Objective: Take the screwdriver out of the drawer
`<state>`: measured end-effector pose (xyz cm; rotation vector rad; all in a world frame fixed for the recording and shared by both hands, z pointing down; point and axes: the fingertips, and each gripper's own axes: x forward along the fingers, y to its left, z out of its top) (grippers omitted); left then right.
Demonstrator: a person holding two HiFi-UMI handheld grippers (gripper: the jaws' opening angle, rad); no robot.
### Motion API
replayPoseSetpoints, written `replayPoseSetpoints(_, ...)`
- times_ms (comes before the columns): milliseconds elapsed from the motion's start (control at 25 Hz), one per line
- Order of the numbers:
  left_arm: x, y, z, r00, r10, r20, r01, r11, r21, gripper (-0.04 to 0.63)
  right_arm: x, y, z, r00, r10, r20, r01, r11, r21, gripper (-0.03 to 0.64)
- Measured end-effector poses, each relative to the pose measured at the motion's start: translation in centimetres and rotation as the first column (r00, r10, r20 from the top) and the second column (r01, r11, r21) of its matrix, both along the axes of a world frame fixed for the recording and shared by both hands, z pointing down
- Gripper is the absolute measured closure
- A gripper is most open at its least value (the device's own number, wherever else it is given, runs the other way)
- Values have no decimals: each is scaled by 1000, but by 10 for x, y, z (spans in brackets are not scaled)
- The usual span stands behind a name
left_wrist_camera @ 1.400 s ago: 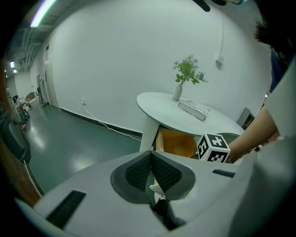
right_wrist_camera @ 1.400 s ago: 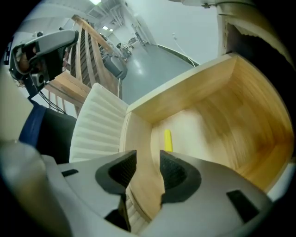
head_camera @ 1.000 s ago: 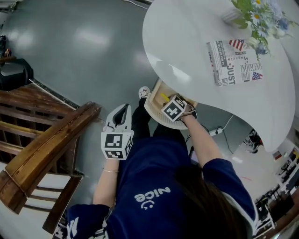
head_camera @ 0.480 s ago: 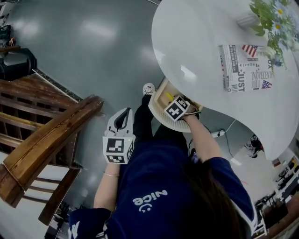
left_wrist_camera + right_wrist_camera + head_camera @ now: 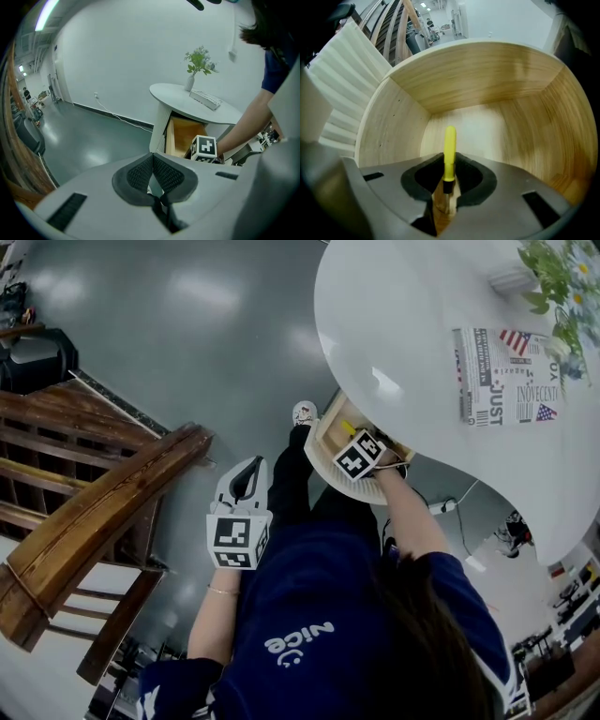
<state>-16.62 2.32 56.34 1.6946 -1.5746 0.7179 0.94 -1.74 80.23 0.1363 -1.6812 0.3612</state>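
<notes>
Right tongs [image 5: 449,161]: had just closed on screwdriver [image 5: 449,147], ready to lift it from drawer [image 5: 487,84].
Left tongs [image 5: 153,157]: were shut, empty, off to the side.

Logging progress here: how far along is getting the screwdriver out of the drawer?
Done: the drawer stands open. In hand: the right tool, inside it, has just been closing its jaws on the yellow screwdriver between them. Left: lifting the screwdriver out.
</notes>
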Motion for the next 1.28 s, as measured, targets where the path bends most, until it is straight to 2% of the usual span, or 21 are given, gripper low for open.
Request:
replayPoseSetpoints(280,7,-3,1,999,35,-6,-35,999,11,592,-2,-4,-9,999,23,34,-23,1000,6,541)
replayPoseSetpoints(720,22,-36,-9,993,108,-38,-105,991,85,592,-15,-11,-73,988,49,149,-60,996,67,543)
replayPoseSetpoints(1040,35,-66,-19,983,171,-66,-160,976,146,592,-14,-14,-125,965,152,215,-172,982,76,543)
replayPoseSetpoints(1280,42,-82,-26,973,215,-79,-198,963,184,592,-17,-20,-166,932,221,288,-253,964,81,543)
